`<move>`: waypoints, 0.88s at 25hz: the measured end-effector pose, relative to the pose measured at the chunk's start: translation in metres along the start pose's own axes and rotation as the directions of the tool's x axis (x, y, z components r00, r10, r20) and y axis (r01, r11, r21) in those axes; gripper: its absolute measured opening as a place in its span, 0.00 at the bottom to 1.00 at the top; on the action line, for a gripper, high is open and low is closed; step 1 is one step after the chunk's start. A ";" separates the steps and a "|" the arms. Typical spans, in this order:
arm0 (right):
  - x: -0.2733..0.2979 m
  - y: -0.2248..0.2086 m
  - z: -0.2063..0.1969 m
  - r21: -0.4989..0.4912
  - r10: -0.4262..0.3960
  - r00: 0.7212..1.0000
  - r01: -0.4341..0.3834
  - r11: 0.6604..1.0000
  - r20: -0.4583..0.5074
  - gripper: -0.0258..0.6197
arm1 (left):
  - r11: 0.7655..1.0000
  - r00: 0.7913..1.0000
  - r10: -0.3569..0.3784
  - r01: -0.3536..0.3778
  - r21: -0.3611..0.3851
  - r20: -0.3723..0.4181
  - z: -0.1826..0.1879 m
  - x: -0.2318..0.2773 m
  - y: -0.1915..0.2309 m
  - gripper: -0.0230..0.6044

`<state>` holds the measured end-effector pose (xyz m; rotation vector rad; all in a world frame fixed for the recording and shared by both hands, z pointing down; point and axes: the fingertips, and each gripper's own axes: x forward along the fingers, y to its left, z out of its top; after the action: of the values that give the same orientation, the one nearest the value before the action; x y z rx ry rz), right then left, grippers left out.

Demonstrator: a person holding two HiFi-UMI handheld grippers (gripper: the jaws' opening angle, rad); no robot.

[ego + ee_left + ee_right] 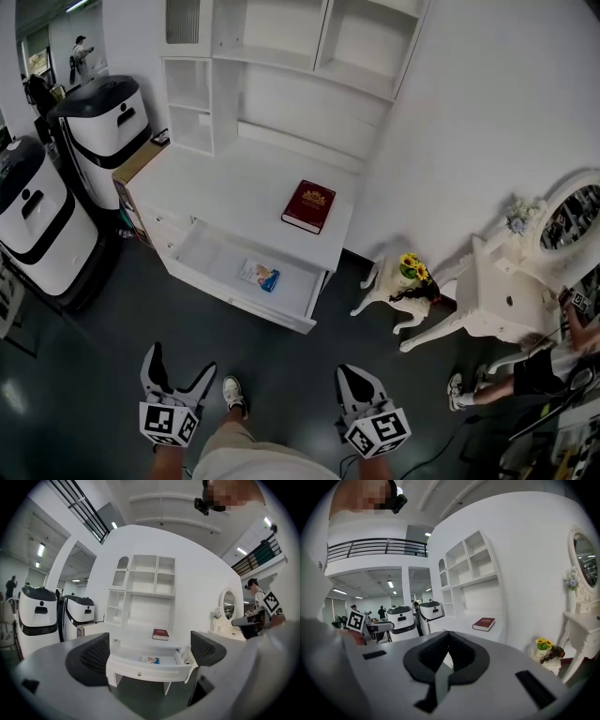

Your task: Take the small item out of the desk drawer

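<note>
- small item [261,275]: flat packet lying in the open desk drawer [208,255], right of middle.
- Looks light, thin, likely slick; pinch an edge.
- left gripper [180,362] spread wide, empty; right gripper [353,375] pressed together, empty.

A white drawer [236,298] stands pulled out from the front of a white desk [230,183], open at the top. A small flat packet [260,275], pale with blue and orange print, lies flat inside, right of its middle.
</note>
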<state>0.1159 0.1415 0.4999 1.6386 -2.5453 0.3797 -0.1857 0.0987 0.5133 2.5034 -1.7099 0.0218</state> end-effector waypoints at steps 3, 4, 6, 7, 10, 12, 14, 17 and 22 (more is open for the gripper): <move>0.059 -0.003 0.022 -0.015 -0.003 1.000 0.003 1.000 -0.013 0.05 | 0.999 0.999 -0.037 0.036 -0.021 -0.024 -0.002 0.053 0.030 0.86; 0.078 -0.004 0.030 -0.020 -0.007 1.000 0.007 1.000 -0.016 0.05 | 0.998 0.998 -0.052 0.051 -0.032 -0.033 -0.002 0.070 0.039 0.86; 0.113 -0.004 0.043 -0.028 -0.013 1.000 0.012 1.000 -0.027 0.05 | 0.995 0.995 -0.082 0.079 -0.056 -0.053 -0.004 0.101 0.058 0.86; 0.128 -0.003 0.048 -0.032 -0.015 0.999 0.014 0.999 -0.035 0.05 | 0.993 0.993 -0.097 0.093 -0.067 -0.063 -0.005 0.116 0.066 0.86; 0.162 -0.003 0.059 -0.036 -0.034 0.997 0.032 0.999 -0.063 0.05 | 0.985 0.984 -0.152 0.143 -0.093 -0.095 -0.008 0.158 0.080 0.86; 0.176 -0.008 0.062 -0.033 -0.057 0.996 0.054 0.998 -0.075 0.05 | 0.978 0.974 -0.195 0.184 -0.101 -0.112 -0.013 0.184 0.082 0.86; 0.184 -0.017 0.063 -0.029 -0.079 0.993 0.077 0.997 -0.090 0.05 | 0.970 0.965 -0.231 0.218 -0.105 -0.126 -0.013 0.206 0.078 0.86; 0.193 -0.037 0.067 -0.019 -0.101 0.990 0.100 0.995 -0.095 0.05 | 0.956 0.946 -0.286 0.271 -0.110 -0.155 -0.018 0.234 0.068 0.86; 0.216 -0.072 0.077 0.000 -0.082 0.995 0.082 0.997 -0.050 0.05 | 0.933 0.901 -0.359 0.353 -0.069 -0.244 -0.038 0.280 0.045 0.86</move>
<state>0.0947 -0.0973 0.4818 1.7055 -2.4342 0.4114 -0.1236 -0.1733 0.5753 2.6202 -1.1336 0.2762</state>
